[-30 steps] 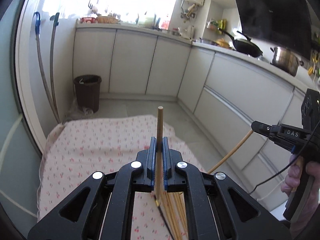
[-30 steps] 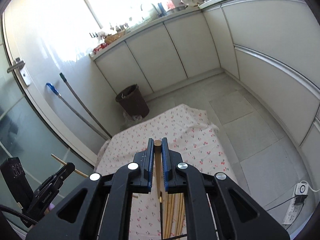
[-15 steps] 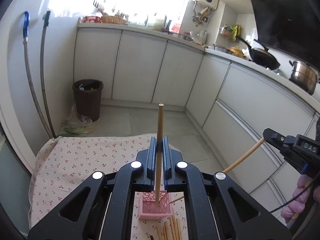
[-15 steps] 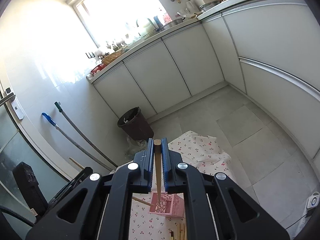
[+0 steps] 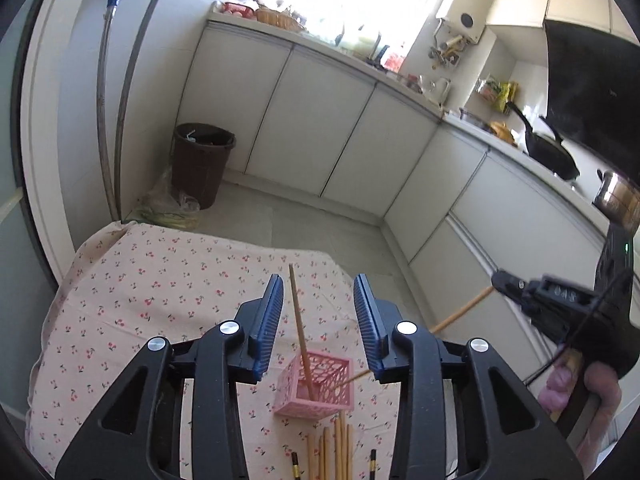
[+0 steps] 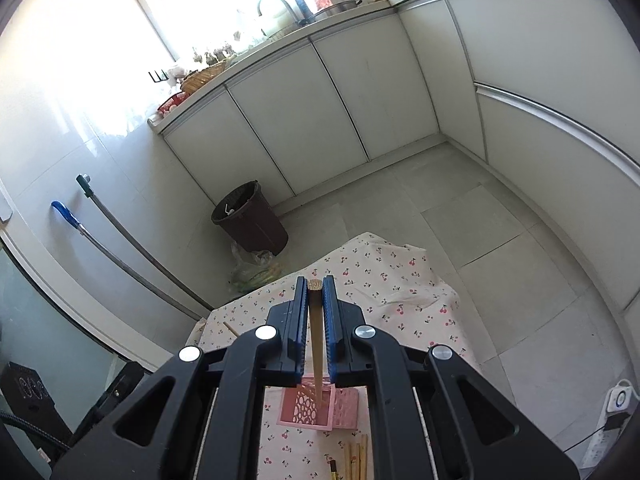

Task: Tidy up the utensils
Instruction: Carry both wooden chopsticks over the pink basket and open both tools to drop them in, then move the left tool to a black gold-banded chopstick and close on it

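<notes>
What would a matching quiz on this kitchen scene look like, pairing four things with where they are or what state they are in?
Things:
1. left gripper
2. right gripper
3. pink basket
4. bin

States:
a. shut on a chopstick
b. on the floor by the cupboards
c. open, nothing held
d. on the cherry-print cloth, a chopstick leaning in it

Pairs: 1-c, 2-a, 3-d, 4-b
</notes>
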Tool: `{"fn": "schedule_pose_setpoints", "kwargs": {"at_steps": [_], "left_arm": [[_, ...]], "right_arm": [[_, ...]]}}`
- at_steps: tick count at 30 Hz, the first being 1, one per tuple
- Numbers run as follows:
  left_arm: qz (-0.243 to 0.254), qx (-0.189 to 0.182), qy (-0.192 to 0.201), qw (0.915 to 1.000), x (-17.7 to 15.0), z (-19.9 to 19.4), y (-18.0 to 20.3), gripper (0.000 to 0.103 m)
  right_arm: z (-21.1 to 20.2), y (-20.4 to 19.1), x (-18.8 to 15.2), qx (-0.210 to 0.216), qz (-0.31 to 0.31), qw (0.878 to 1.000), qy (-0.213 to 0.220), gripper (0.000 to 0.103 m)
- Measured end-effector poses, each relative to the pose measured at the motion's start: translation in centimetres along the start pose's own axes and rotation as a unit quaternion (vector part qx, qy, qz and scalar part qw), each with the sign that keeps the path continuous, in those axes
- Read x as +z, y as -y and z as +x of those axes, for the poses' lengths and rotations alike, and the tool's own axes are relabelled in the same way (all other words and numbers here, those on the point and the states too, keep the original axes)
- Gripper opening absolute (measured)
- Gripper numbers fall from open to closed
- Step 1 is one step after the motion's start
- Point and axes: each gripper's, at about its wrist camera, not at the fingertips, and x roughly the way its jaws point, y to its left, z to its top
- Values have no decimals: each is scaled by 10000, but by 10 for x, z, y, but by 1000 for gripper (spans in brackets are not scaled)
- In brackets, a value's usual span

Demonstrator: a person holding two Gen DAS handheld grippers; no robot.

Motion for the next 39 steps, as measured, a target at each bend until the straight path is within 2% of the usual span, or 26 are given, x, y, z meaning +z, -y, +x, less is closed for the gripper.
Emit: {"fn": "schedule_pose_setpoints", "kwargs": {"at_steps": [2, 4, 5, 8, 11, 15, 18, 21, 24, 30, 39], "left_arm": [[18, -10, -192, 9998, -6, 10, 0, 36], [102, -18, -400, 9991, -14, 20, 2, 36], [171, 70, -438, 9989, -18, 23, 3, 36], [302, 121, -510, 9982, -24, 24, 6, 37], [319, 59, -473, 9984, -26, 18, 11, 45], [492, 89, -448, 9977, -34, 8, 22, 60], [632, 204, -498, 9966, -44, 3, 28, 64], [746, 322, -586, 9950, -55, 0, 30, 66], [828, 414, -675, 9934, -66, -3, 30, 73], [915, 457, -889, 9908, -90, -7, 28, 80], [968, 606, -1154, 9867, -122, -8, 25, 91]], "right_arm": [[12, 0, -2, 168, 103, 9998, -43, 12], [22, 4, -5, 247, 249, 9992, -181, 29], [23, 6, -8, 169, 278, 9992, -212, 42], [11, 3, -17, -18, 48, 9999, -141, 42], [-3, 2, -33, -130, -111, 9998, -104, 43], [-8, 9, -62, -407, -310, 9983, -290, 47], [-8, 15, -83, -591, -430, 9963, -454, 48], [-14, 21, -102, -700, -463, 9951, -531, 54], [-20, 26, -115, -760, -474, 9944, -556, 59], [-34, 37, -139, -970, -535, 9922, -574, 73], [-40, 64, -168, -1255, -434, 9882, -764, 83]]}}
